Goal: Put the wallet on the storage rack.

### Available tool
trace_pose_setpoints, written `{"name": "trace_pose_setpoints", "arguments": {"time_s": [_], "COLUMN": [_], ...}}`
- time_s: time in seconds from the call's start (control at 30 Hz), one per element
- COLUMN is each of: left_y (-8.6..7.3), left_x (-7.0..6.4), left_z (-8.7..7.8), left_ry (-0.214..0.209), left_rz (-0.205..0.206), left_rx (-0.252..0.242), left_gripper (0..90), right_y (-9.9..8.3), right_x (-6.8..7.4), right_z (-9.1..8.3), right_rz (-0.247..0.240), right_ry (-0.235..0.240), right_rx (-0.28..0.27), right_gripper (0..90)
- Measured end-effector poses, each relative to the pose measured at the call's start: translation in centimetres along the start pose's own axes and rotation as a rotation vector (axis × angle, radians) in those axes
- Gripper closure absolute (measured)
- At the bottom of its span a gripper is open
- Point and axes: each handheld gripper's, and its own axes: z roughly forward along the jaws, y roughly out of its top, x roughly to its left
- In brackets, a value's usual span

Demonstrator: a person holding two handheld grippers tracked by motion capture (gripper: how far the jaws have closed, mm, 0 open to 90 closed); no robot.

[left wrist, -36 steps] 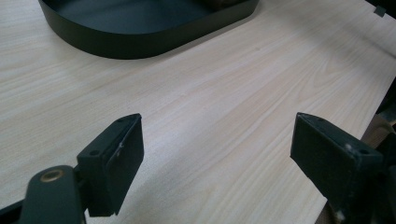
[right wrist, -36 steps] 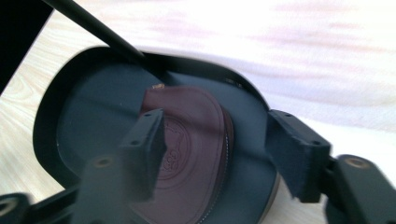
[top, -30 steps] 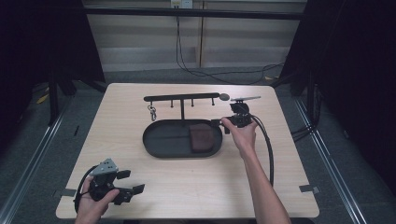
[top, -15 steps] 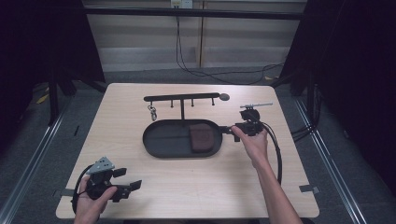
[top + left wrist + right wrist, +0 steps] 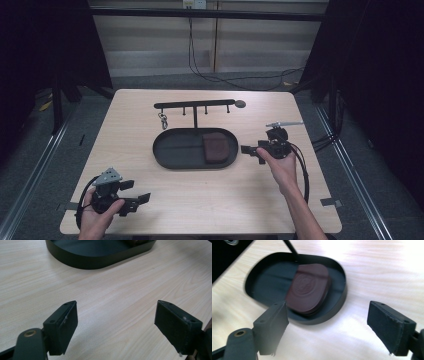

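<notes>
moved: right gripper [image 5: 248, 149] pulled back from rack [image 5: 195, 105], now beside tray [image 5: 167, 159]
jaws: both spread, empty
risk: clipping tray rim reaching for wallet [image 5: 308, 288]

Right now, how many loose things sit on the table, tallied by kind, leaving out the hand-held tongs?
Black oval tray: 1
Brown leather pouch, lying in the tray: 1
Black hook rack standing behind the tray: 1
Key ring hanging from the rack's left end: 1
Total: 4
</notes>
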Motion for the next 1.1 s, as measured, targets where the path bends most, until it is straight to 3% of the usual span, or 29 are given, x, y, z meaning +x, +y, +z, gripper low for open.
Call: {"name": "trace_pose_setpoints", "arguments": {"time_s": [0.07,0.67,0.7,0.9,1.1], "left_y": [0.0,0.0,0.0,0.0,0.0], "left_x": [0.0,0.0,0.0,0.0,-0.1], "left_z": [0.0,0.0,0.0,0.1,0.1], "left_ry": [-0.001,0.015,0.012,0.051,0.050], "left_rz": [0.004,-0.003,-0.020,-0.050,-0.035], "left_rx": [0.002,-0.003,-0.009,-0.020,-0.019], "left_gripper": [18.9,19.2,19.4,23.6,29.3], "right_y": [-0.8,-5.9,-6.6,-8.7,-10.8], "right_x": [0.2,-0.3,-0.4,-0.6,-1.1], "right_z": [-0.7,-4.1,-4.3,-5.3,-6.1], "right_rz": [-0.020,-0.033,-0.036,-0.019,-0.002], "right_ry": [-0.014,-0.059,-0.064,-0.072,-0.087], "right_rx": [0.000,0.022,0.029,0.029,0.016], "right_gripper": [17.2,17.5,17.6,18.2,18.4]}}
